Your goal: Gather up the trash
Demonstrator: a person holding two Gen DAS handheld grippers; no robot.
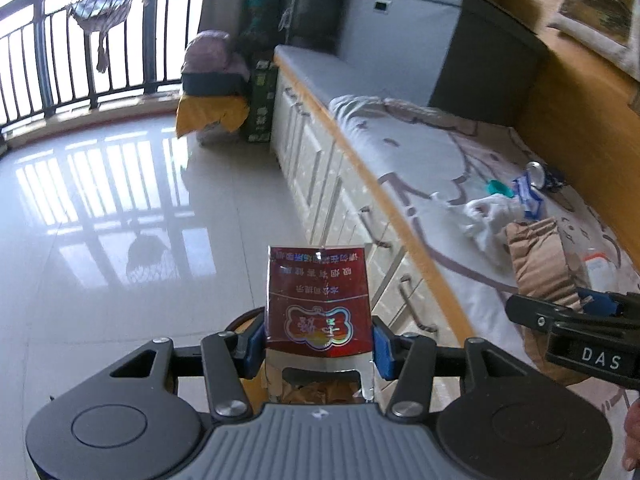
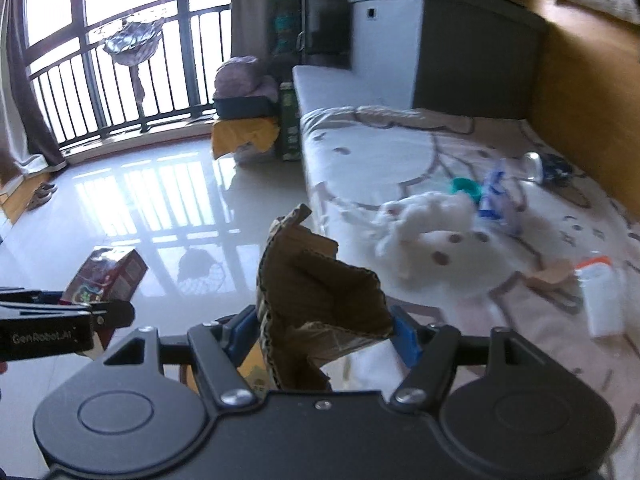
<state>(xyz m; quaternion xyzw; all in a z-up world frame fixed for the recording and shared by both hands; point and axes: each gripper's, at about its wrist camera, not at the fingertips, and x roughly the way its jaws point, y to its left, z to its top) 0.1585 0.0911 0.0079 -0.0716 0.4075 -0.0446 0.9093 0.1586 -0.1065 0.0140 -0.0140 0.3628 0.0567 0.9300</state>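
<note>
My left gripper (image 1: 319, 346) is shut on a red cigarette pack (image 1: 318, 300), held upright over the glossy floor. The same pack (image 2: 106, 278) shows at the left of the right wrist view, in the left gripper's fingers. My right gripper (image 2: 324, 330) is shut on a torn piece of brown cardboard (image 2: 316, 292); that cardboard (image 1: 540, 260) also appears at the right of the left wrist view. On the bed lie a white crumpled tissue (image 2: 424, 220), a blue-white wrapper (image 2: 496, 196), a teal cap (image 2: 464, 188), a can (image 1: 536, 172) and a small white bottle (image 2: 600, 300).
The bed (image 1: 420, 152) with a cartoon sheet runs along a wooden wall on the right, with white drawers (image 1: 320, 168) under its edge. A grey cabinet (image 2: 440, 40) stands at its far end. A balcony railing (image 2: 120, 92) and a yellow-draped stool (image 2: 244, 132) stand beyond the shiny floor (image 1: 120, 220).
</note>
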